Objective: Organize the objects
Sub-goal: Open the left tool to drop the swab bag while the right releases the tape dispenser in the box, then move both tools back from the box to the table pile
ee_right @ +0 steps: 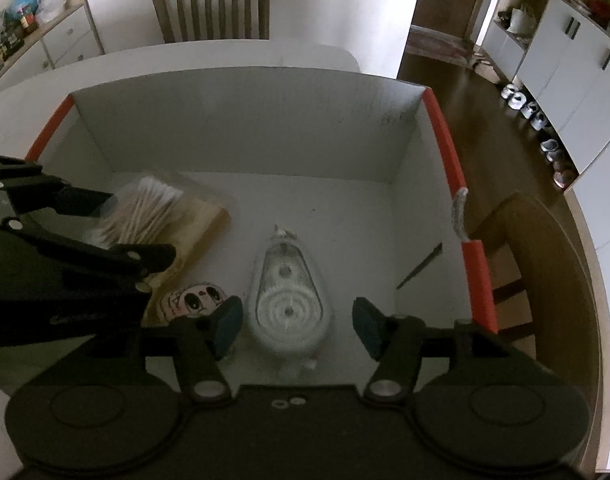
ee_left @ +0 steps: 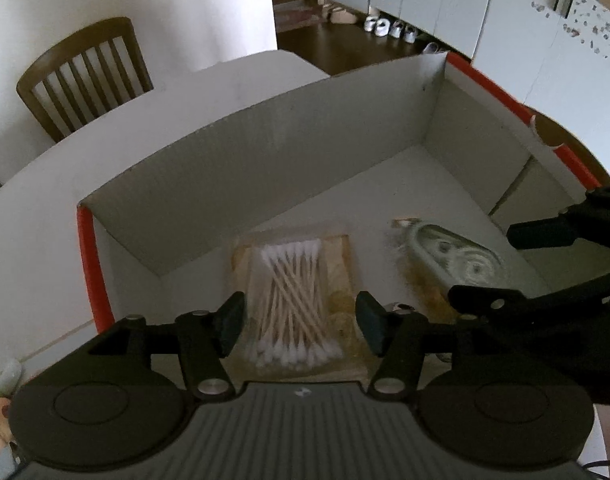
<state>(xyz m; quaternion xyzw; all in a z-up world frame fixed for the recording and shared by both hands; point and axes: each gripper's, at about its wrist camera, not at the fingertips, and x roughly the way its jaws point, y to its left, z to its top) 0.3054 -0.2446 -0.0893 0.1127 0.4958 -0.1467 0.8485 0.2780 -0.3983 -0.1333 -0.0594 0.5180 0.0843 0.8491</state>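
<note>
white box (ee_right: 241, 136) holds cotton swabs (ee_left: 293, 300); no readable writing.

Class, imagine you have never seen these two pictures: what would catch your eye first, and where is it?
A large white box with orange-red edges fills both views. On its floor lie a packet of cotton swabs, under the open left claw, and a see-through correction-tape dispenser, between the fingers of the open right claw. A wooden chair stands beyond the table.

A white table (ee_right: 225, 56) carries an open cardboard box (ee_right: 241, 120), its floor bearing a swab pack (ee_left: 293, 300) left of a tape dispenser (ee_right: 287, 300).
</note>
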